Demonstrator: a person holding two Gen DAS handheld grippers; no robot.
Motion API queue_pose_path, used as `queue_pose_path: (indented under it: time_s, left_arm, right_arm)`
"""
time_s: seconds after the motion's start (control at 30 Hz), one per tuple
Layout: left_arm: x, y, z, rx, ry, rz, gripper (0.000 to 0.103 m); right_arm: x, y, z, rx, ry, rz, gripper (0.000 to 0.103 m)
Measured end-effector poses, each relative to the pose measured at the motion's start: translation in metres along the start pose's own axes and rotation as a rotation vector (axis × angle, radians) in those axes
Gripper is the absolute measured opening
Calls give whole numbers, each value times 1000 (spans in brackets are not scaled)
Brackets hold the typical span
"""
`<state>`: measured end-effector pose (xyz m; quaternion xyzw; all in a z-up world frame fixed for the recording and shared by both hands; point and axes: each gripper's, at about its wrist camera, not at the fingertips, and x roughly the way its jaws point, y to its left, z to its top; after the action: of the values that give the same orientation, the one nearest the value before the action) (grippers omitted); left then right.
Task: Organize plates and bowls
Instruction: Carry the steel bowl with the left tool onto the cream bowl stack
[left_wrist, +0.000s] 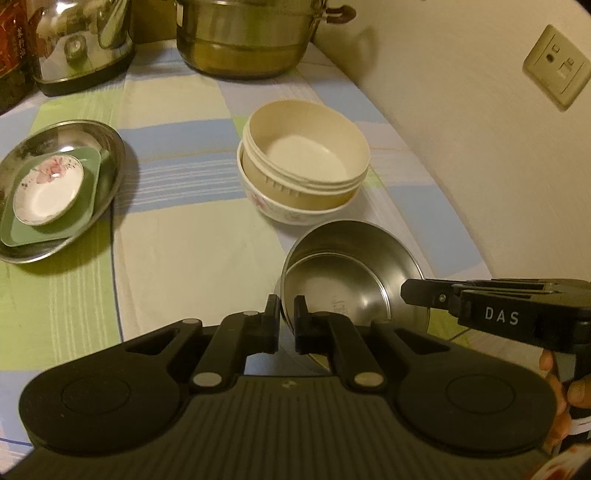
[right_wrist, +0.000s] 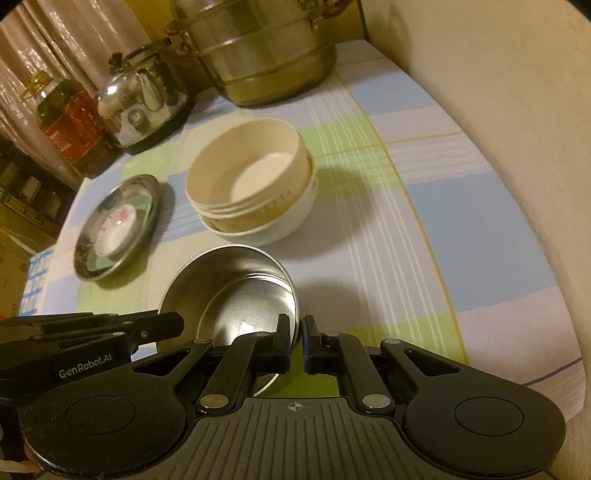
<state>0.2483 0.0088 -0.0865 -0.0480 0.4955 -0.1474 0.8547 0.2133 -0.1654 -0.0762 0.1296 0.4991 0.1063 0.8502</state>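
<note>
Both hand-held grippers are clamped on the rim of the steel bowl (left_wrist: 347, 280): the left hand-held gripper (left_wrist: 286, 314) and the right hand-held gripper (right_wrist: 295, 332) on opposite sides.

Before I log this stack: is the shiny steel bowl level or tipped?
Tipped. The steel bowl hangs tilted between the left gripper and right gripper, each clamped on its rim.

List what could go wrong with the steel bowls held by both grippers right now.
1. The left gripper and right gripper pinch only thin opposite rims of the nested stainless steel bowls; they could slip.
2. The tilted inner bowl may slide out.
3. They could knock the stacked cream bowls.
</note>
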Motion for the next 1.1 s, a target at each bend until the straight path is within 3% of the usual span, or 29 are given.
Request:
queue_pose_path:
  time_s: [0.57,1.1]
  left_arm:
    - [-55,-9,38,29,-140,-7,6]
    - [-42,-7,91,33,-217,40,6]
  right_arm:
    - [-49,31,35,-56,-92,16,6]
    - [-41,32,98,-91,-150,15,6]
